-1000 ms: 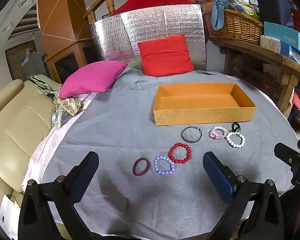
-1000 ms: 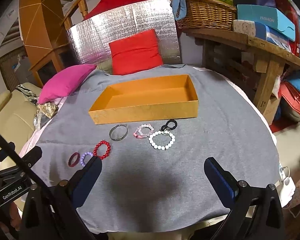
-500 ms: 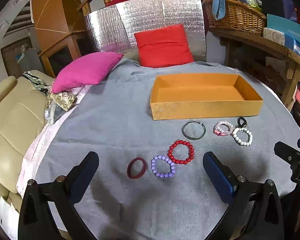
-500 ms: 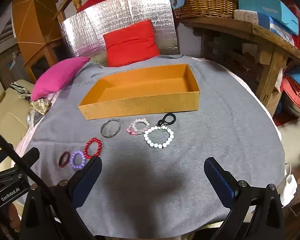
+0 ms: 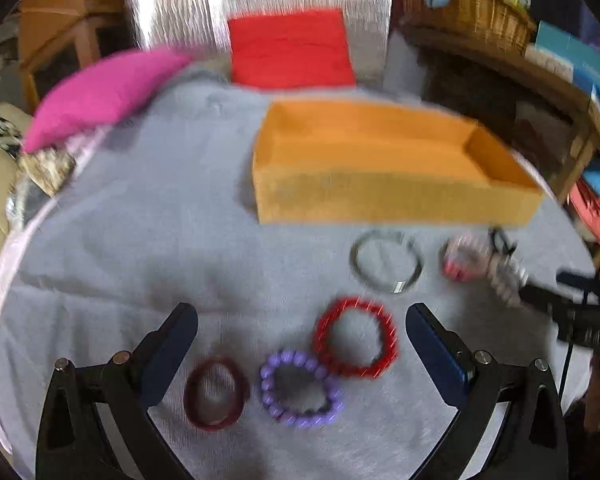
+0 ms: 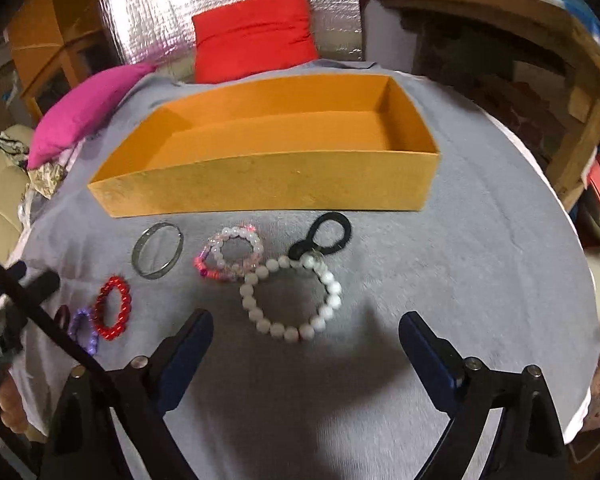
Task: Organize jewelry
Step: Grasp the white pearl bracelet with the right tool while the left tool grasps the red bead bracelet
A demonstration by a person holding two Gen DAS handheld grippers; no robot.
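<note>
Seven bracelets lie loose near the table's (image 6: 480,240) front edge, before the empty orange box (image 6: 268,188). Risk: the white bead bracelet (image 6: 290,300) touches the pink one (image 6: 230,256) and black ring (image 6: 324,234), so a grab may drag neighbours. Right gripper (image 6: 304,346) and left gripper (image 5: 300,344) hover low, spread wide, holding nothing.

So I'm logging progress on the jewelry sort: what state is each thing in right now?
orange box: open, nothing inside
white bead bracelet: on the cloth, touching the black ring
black ring: on the cloth
pink bead bracelet: on the cloth
metal bangle: lying flat
red bead bracelet: on the cloth
purple bead bracelet: on the cloth
maroon band: on the cloth
left gripper: open
right gripper: open
</note>
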